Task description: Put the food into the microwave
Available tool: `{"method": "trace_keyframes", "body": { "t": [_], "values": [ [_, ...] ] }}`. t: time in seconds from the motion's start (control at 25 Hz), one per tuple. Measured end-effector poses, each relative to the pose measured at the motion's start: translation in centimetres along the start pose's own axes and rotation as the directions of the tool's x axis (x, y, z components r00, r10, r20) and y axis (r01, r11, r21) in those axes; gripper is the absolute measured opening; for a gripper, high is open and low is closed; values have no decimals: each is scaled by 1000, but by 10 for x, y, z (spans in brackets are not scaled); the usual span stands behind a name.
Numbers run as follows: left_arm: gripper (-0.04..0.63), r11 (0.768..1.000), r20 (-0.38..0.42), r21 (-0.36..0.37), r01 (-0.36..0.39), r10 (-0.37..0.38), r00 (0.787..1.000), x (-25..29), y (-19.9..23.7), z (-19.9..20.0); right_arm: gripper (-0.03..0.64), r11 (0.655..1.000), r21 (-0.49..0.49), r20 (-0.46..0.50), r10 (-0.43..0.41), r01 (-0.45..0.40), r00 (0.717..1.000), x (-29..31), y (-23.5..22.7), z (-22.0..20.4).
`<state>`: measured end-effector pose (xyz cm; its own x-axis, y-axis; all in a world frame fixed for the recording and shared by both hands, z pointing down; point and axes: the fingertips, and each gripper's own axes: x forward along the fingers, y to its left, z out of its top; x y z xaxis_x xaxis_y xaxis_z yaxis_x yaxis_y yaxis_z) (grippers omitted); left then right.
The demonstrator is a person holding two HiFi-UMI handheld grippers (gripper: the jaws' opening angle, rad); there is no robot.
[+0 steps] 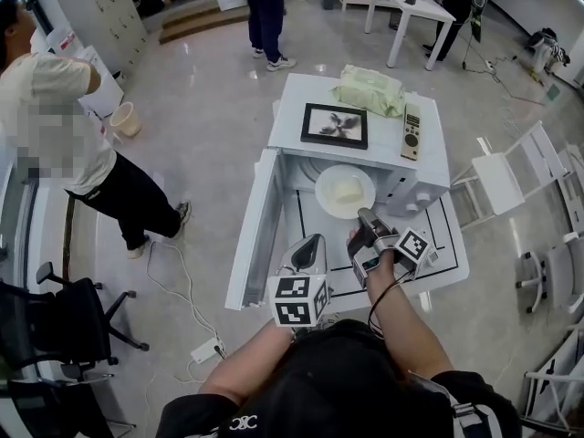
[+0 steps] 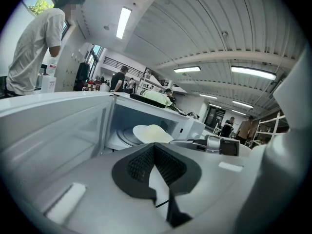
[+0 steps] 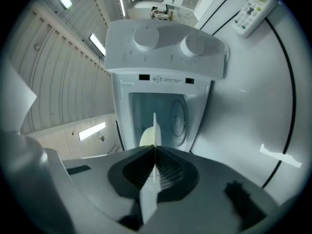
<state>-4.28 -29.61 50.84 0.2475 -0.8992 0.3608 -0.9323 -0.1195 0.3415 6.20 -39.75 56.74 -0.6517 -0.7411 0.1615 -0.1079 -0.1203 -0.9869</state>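
Observation:
The white microwave stands on a white table with its door swung open to the left. A white plate carrying a pale block of food hangs at the mouth of the cavity, partly inside. My right gripper is shut on the plate's near rim. In the right gripper view the plate shows edge-on between the jaws, with the glass turntable behind. My left gripper hovers shut and holds nothing, just left of the right one. From it I see the plate and the cavity.
On top of the microwave lie a black picture frame, a remote control and a green pack of wipes. People stand at the left and at the back. A black office chair and white folding chairs flank the table.

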Motion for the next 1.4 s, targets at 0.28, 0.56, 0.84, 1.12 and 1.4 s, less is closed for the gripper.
{"method": "trace_keyframes", "body": {
  "t": [0.28, 0.56, 0.84, 1.12, 1.4],
  "values": [
    [8, 999, -4, -10, -50, 50, 999, 11, 9, 4, 17, 999, 40, 17, -11, 11, 1000, 49, -12, 21],
    [8, 996, -13, -19, -83, 83, 996, 18, 18, 4, 17, 995, 93, 31, -36, 33, 999, 87, -37, 37],
    [8, 994, -31, -25, -107, 106, 994, 23, 26, 0, 17, 993, 109, 41, -56, 51, 998, 114, -42, 45],
    [8, 992, -46, -27, -121, 120, 992, 25, 31, -2, 17, 992, 115, 72, -66, 57, 995, 134, -45, 51],
    [8, 991, -60, -36, -130, 128, 990, 27, 38, -7, 17, 990, 105, 91, -103, 93, 991, 146, -55, 56]
  ]
}}
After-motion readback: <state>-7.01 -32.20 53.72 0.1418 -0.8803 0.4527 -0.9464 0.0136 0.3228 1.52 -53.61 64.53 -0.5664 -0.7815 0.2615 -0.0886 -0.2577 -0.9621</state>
